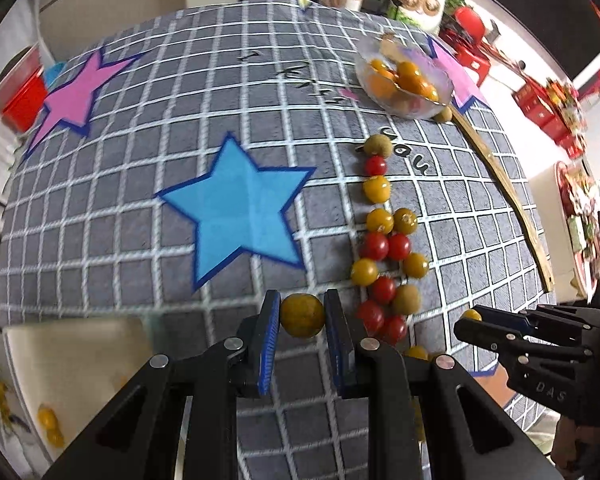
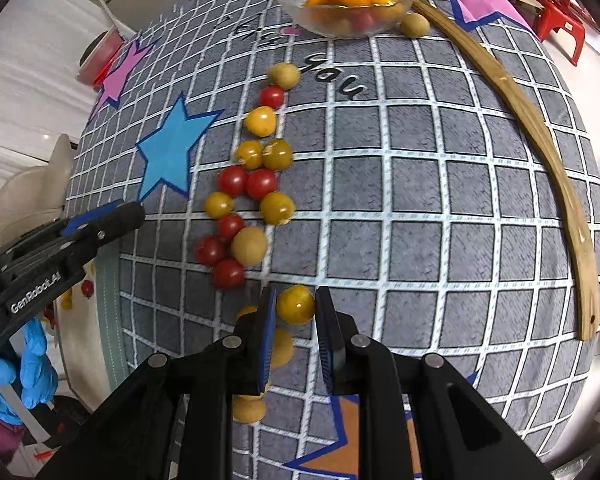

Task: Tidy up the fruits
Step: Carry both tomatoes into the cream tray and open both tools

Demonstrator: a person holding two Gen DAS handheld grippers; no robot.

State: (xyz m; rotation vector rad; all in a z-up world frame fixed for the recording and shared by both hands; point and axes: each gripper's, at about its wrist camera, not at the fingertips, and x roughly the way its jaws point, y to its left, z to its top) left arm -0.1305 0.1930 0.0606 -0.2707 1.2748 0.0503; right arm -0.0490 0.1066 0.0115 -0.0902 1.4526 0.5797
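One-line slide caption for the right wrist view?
Right gripper shut on a yellow fruit above the grid-patterned cloth, beside a line of red and yellow fruits.

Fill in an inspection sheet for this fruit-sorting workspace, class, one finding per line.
Surface: grey checked cloth with coloured stars.
Job's things: line of red and yellow tomatoes on the cloth; glass bowl of fruit at the far end.
Clutter: curved wooden stick along the right side.
Grippers: left gripper shut on a yellow fruit; right gripper shut on a yellow tomato.
Cables: nothing seen.
Surroundings: red stools and boxes beyond the table; a blue-gloved hand holds the left gripper.
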